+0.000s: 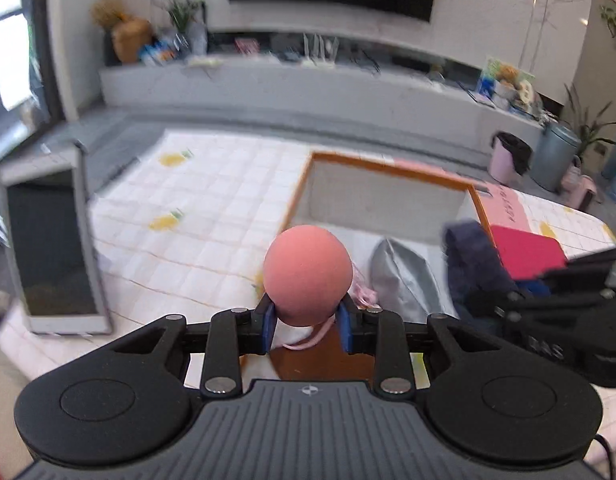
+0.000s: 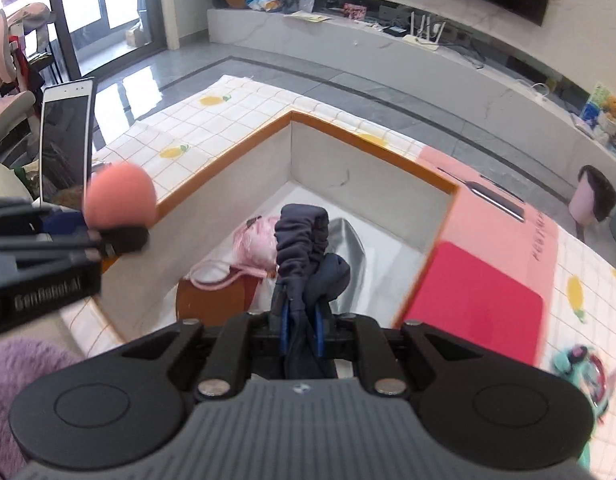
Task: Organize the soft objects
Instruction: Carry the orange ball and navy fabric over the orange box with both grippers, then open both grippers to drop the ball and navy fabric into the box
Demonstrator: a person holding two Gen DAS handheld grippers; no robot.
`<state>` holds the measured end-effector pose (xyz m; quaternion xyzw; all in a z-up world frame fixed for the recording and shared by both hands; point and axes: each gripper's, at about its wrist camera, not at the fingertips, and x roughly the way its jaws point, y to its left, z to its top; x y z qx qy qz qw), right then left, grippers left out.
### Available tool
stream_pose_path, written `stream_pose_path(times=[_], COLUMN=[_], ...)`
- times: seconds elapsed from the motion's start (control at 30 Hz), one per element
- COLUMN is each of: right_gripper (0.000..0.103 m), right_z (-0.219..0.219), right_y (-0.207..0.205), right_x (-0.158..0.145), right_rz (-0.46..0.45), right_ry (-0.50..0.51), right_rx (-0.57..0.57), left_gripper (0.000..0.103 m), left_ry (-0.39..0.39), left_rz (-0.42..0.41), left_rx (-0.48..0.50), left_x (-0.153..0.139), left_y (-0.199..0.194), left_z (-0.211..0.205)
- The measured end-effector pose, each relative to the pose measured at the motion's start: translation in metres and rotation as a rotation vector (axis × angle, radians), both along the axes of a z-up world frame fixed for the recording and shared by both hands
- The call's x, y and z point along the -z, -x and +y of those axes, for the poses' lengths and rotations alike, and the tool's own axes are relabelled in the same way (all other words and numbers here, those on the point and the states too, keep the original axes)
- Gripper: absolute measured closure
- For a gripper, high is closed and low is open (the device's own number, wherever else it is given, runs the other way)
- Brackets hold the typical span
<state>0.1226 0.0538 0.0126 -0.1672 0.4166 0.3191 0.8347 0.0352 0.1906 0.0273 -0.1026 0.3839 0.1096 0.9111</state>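
My left gripper is shut on a pink foam ball and holds it above the near left rim of an orange-edged storage box. The ball also shows in the right wrist view. My right gripper is shut on a dark navy cloth and holds it over the box. Inside the box lie a silver-grey soft item and a pink fluffy item with a cord. The navy cloth also shows in the left wrist view.
The box's pink and red lid lies to the right on a quilted pineapple-print mat. A white tablet stands at the left. A teal plush toy lies at the right, purple fluffy fabric at the near left.
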Motion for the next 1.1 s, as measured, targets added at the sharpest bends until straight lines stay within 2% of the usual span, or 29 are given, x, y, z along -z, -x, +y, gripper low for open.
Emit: stream_pose_path(times=[0.1,0.17,0.27,0.43,0.6,0.77,0.9,0.97,1.03,1.1], right_gripper=[0.093,0.093,0.093,0.093,0.093,0.093,0.093,0.093,0.093,0.093], right_z=[0.014,0.021,0.024,0.023,0.023,0.024,0.023,0.021,0.019,0.017], right_y=[-0.016,-0.022,-0.025,-0.028,-0.041,-0.038,-0.040,-0.041,-0.043,-0.045], right_x=[0.011,0.019,0.028,0.040,0.045,0.050,0.051,0.049,0.047,0.045], right_rz=[0.028,0.048,0.069,0.089,0.084,0.101,0.088,0.082,0.078,0.075], right_ry=[0.014,0.019,0.016,-0.020,0.015,0.027,0.029,0.028,0.024,0.026], right_rx=[-0.008,-0.015,-0.029,-0.018,-0.007,-0.056,-0.045,-0.036,-0.028,-0.022], left_gripper=[0.068,0.068,0.068,0.067,0.066,0.058,0.044,0.031,0.027,0.028], left_ry=[0.090,0.101,0.094,-0.006,-0.026,-0.064,-0.066,-0.059,-0.020,0.000], left_rz=[0.050,0.076,0.113,0.099,0.098,0.118,0.090,0.060,0.022,0.021], left_rx=[0.037,0.046,0.043,0.071,0.066,0.097,0.075,0.029,0.025,0.026], left_x=[0.020,0.033,0.049,0.048,0.047,0.051,0.051,0.047,0.043,0.042], left_y=[-0.013,-0.020,-0.026,-0.032,-0.053,-0.060,-0.056,-0.052,-0.049,-0.050], left_z=[0.008,0.010,0.012,-0.005,-0.007,-0.009,-0.010,-0.008,-0.003,0.001])
